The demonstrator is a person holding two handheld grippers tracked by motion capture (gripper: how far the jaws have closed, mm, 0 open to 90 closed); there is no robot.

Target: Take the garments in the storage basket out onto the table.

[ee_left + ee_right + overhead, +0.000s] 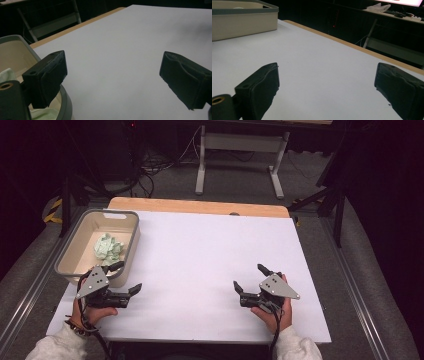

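**Both claws empty, wad already binned**

High view: left claw (pixel 125 279) jaws apart beside grey-rimmed beige plastic bin (pixel 76 251) at desk (pixel 210 250) left edge; crumpled pale-green paper wad (pixel 108 248) lies inside. Right claw (pixel 248 277) apart, near desk's front right.

Left gripper view: wad (pixel 6 74) in bin, claw off it.

Right gripper view: bare desk between jaws. Likely finished; next, withdraw.

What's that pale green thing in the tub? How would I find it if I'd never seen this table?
Start at the white table top and go to its far left corner, where a beige plastic tub with a grey rim stands. Inside lies the crumpled pale green wad, perhaps cloth or paper. It is the one green, wrinkled thing here, just beyond the open left gripper.
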